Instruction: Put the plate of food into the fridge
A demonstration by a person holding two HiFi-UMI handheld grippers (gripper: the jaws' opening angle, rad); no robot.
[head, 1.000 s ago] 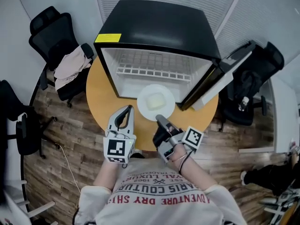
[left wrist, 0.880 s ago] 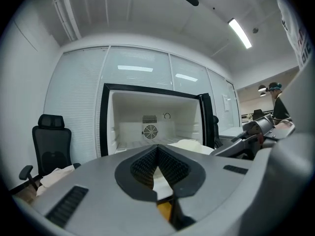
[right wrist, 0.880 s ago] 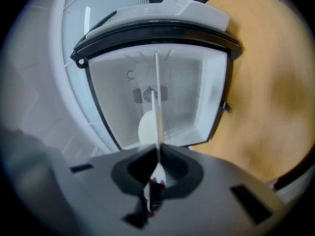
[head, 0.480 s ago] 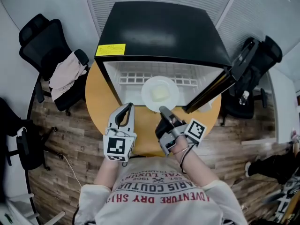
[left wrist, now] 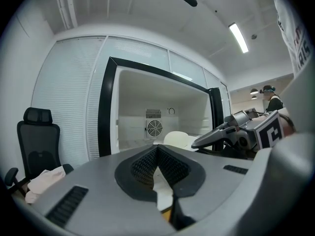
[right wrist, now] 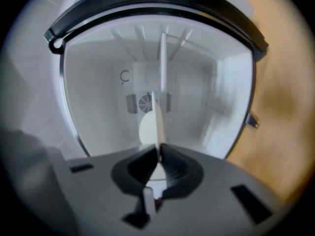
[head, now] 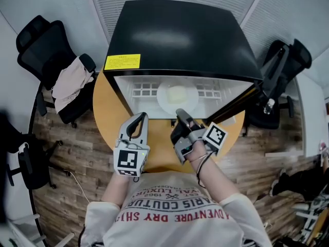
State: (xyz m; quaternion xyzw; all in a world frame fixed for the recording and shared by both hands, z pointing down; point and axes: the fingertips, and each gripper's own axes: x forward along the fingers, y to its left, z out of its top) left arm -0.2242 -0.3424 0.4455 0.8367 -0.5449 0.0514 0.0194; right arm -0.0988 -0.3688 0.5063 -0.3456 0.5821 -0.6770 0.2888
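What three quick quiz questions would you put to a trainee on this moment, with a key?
1. Which gripper grips the white plate of food by its rim?
2. True or false: the left gripper has its jaws wide open around a cup.
3. The mini fridge door is: A) shut, B) swung open at the head view's right, C) missing.

Key:
1. The right gripper, shut on the near rim, with the plate at the fridge opening.
2. False: its jaws are together, with nothing between them.
3. B.
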